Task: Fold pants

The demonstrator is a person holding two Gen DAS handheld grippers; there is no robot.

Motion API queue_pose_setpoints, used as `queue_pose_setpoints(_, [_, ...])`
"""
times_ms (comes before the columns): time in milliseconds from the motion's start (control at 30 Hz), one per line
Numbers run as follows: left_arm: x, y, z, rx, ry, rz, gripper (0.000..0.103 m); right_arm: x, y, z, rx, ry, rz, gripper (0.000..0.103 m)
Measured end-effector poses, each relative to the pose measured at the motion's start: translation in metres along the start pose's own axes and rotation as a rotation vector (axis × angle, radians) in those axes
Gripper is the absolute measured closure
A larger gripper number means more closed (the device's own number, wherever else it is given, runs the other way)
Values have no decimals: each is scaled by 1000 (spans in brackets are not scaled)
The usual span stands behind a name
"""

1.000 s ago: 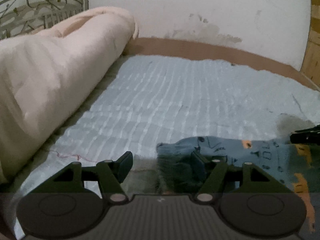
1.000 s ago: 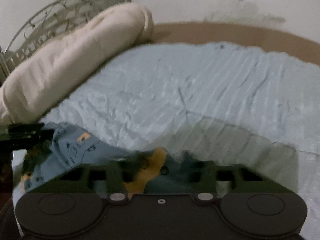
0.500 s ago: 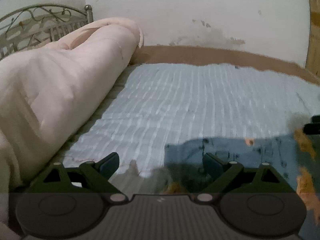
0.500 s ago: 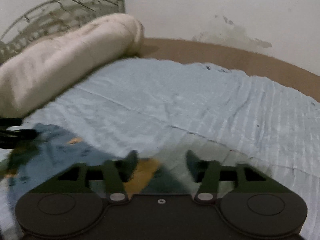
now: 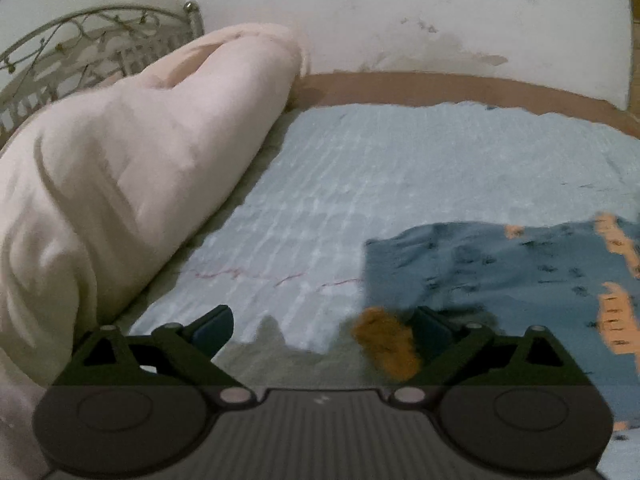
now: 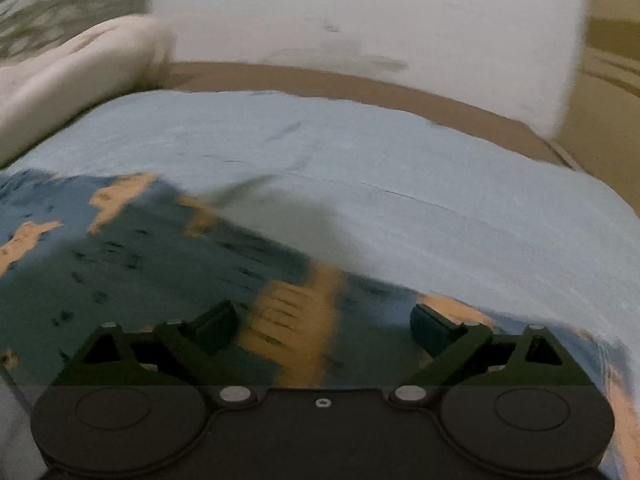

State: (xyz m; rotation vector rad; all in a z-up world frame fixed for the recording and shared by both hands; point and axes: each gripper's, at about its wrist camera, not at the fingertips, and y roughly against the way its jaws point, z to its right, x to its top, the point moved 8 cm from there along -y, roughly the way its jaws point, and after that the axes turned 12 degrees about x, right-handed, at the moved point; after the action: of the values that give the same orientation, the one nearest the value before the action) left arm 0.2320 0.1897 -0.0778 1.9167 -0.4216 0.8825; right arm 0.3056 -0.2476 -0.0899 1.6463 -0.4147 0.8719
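1. A light blue bedsheet [image 5: 400,168] fills mid-frame; a cream duvet [image 5: 120,168] lies at left.
2. The pants [image 5: 500,272], blue with orange patches, lie flat at lower right in the left view.
3. Left gripper [image 5: 322,326] gapes wide, empty.
4. Right gripper [image 6: 322,322] is spread over the pants, holding nothing.

Both grippers are low and level, pointing forward, left gripper [image 5: 323,326] with jaws spread wide and nothing between them, right gripper [image 6: 323,322] same deal, wide apart, gripping nothing.

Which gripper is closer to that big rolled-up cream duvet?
Left. The left gripper sits beside the cream duvet; the right gripper hovers over the blue patterned pants, farther away.
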Motion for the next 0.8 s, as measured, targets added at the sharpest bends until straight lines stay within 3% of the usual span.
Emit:
queue_pose_setpoints(167, [3, 20, 37, -27, -22, 20, 1, -22, 29, 17, -31, -40, 23, 1])
queue_pose_setpoints(267, [-4, 26, 59, -17, -43, 4, 1, -42, 39, 43, -124, -52, 8, 1])
queue_pose_setpoints(467, [-7, 59, 92, -35, -74, 31, 1, -66, 95, 110, -264, -186, 108, 1])
queue_pose_setpoints(600, [3, 86, 136, -121, -113, 81, 1, -81, 122, 130, -212, -315, 181, 1])
queue_pose_setpoints(800, [10, 122, 220, -310, -165, 129, 1, -105, 137, 137, -93, -440, 206, 1])
